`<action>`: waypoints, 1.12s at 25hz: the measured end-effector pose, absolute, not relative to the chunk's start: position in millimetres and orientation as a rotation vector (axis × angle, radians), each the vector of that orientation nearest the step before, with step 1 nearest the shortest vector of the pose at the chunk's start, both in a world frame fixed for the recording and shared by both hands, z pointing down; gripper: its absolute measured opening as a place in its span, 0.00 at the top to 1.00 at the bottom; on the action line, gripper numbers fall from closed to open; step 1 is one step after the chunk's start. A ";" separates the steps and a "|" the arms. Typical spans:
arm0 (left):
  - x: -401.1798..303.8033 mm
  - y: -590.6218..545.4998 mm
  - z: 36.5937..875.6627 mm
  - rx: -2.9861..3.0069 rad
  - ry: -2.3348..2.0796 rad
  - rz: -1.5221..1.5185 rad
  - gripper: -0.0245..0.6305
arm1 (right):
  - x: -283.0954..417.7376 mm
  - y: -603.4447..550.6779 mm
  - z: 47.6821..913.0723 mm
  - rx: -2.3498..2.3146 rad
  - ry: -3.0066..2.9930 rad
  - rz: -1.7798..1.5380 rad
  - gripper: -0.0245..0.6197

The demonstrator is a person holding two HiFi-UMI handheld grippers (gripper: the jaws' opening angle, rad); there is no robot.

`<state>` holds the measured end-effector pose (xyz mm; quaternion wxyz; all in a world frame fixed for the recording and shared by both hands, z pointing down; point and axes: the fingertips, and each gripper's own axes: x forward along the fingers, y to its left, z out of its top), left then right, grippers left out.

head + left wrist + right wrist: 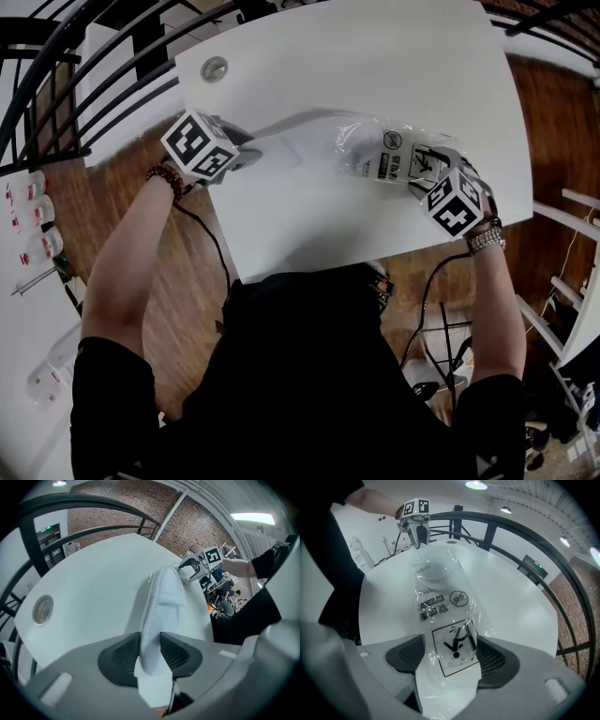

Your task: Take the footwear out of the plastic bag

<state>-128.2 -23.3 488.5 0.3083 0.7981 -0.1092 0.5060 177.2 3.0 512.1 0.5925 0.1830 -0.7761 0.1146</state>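
A white slipper (286, 153) lies on the white table (375, 56), its toe end still inside a clear plastic bag (394, 155) with black print. My left gripper (242, 156) is shut on the slipper's bare heel end (161, 606), the pads pinching it from both sides. My right gripper (427, 180) is at the bag's opposite end. There the printed end of the bag (450, 644) is held between its wide-set pads, creased against them. In the right gripper view the slipper's toe (436, 571) shows through the film, with the left gripper (417, 529) beyond it.
A round grommet (215, 68) sits in the table near its far left corner. A black railing (56, 56) curves round the table's left and far side. Bottles (28, 216) stand on a white surface at left. The person's body is against the table's near edge.
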 end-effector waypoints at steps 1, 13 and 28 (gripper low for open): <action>-129.5 -22.0 488.8 2.106 -0.293 1.331 0.72 | 179.5 3.2 512.5 0.430 -1.801 0.269 0.45; -148.0 -5.6 487.7 2.040 -0.355 1.236 0.74 | 206.9 4.2 510.9 0.485 -1.764 0.301 0.46; -164.7 2.6 491.5 1.959 -0.510 1.072 0.75 | 238.5 1.6 508.6 0.583 -1.717 0.360 0.47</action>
